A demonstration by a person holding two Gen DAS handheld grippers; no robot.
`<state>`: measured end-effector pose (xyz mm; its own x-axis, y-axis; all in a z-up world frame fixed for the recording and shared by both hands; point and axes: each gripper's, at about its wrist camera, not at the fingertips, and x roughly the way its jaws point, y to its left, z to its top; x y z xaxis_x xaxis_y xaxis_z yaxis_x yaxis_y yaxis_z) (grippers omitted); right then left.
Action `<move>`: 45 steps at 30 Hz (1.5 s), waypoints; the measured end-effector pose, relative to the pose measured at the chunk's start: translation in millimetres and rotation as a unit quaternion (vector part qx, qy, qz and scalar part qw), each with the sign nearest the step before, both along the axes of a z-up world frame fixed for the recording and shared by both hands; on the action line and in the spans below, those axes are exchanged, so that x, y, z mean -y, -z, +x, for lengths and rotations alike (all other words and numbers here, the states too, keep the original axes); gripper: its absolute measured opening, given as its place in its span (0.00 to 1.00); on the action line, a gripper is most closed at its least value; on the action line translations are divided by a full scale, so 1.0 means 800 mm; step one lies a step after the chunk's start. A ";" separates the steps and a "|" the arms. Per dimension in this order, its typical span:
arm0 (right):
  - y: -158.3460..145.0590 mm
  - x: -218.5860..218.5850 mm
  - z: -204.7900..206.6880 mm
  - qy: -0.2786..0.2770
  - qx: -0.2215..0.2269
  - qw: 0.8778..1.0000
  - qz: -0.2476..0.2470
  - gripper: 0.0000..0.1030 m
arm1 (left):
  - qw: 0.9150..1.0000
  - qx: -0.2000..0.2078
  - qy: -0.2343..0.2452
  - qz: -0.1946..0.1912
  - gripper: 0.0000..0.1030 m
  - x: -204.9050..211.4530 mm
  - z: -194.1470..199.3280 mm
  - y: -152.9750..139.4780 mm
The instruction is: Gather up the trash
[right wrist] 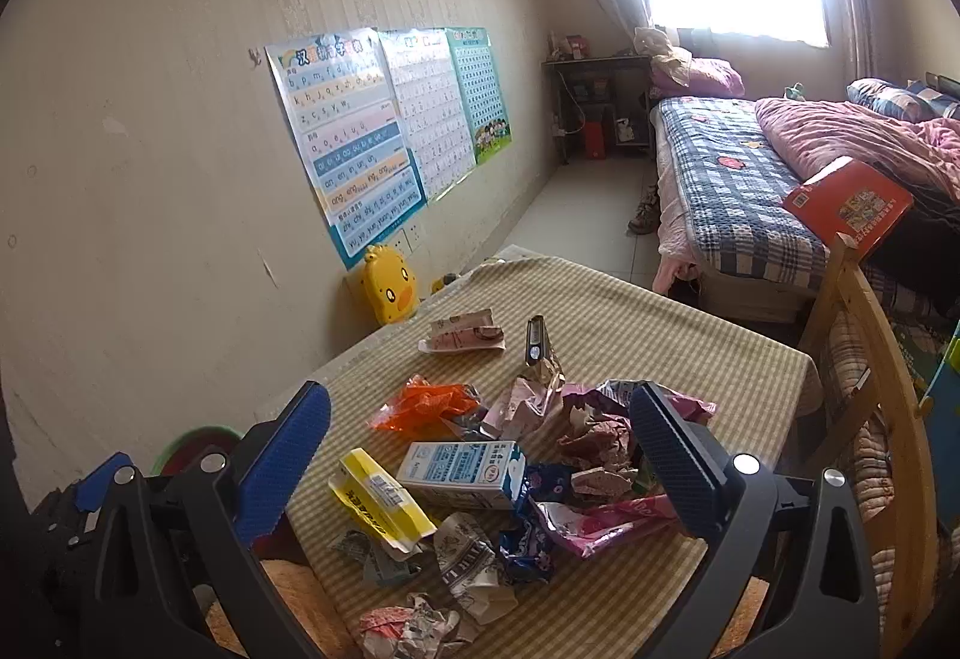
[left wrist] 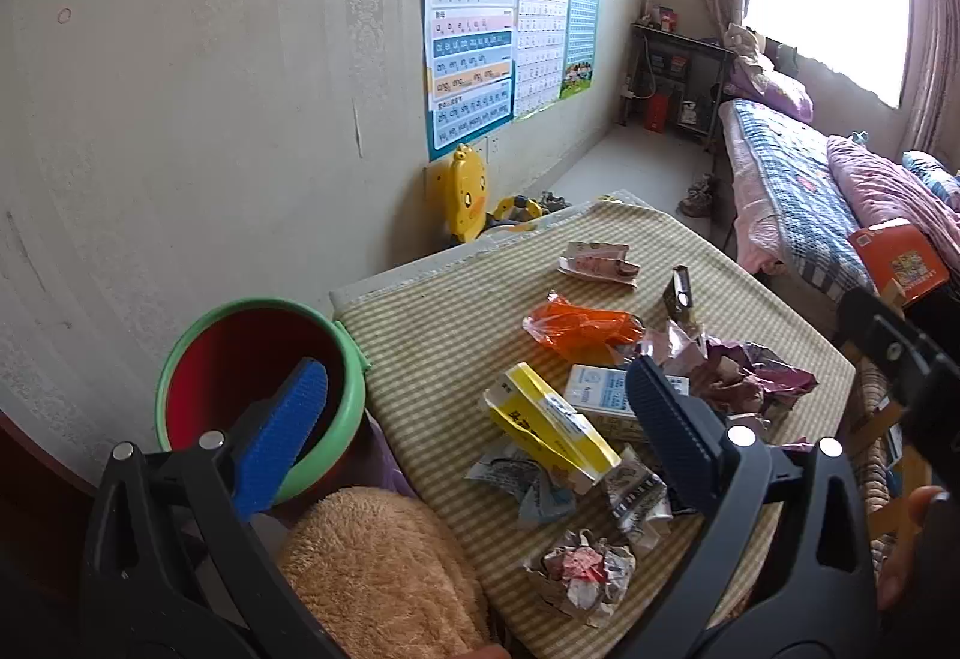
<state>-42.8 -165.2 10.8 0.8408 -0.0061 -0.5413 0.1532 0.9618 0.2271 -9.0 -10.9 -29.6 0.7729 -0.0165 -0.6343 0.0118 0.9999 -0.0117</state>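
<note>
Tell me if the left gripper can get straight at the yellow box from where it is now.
Probably yes. The left gripper is open and holds nothing, and the yellow box lies on top of the litter between its fingers, nothing covering it. The white and blue carton sits close beside it and might get nudged.

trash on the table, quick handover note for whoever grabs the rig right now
Left hand-held gripper: open, holding nothing, up over the table's left edge.
Right hand-held gripper: open, holding nothing, hovering above the pile.
Bucket: green rim, red inside, beside the table's left edge; no trash visible in the part that shows.
Trash, all on the striped table cloth: yellow box, white-blue carton, orange wrapper, crumpled pink-purple wrappers, crumpled paper ball, small pink pack.
Done: nothing collected as far as shown.
Left: every piece.
</note>
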 end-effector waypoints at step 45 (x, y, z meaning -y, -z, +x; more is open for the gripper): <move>0.015 0.010 0.003 -0.015 -0.016 0.999 0.041 0.93 | 1.000 0.013 0.003 0.000 0.95 -0.003 0.001 -0.008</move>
<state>-40.8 -173.4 -1.1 0.8221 0.0642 -0.5657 0.1327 0.9447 0.3000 -8.4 -8.7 -23.0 0.7895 -0.0214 -0.6134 0.0188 0.9998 -0.0107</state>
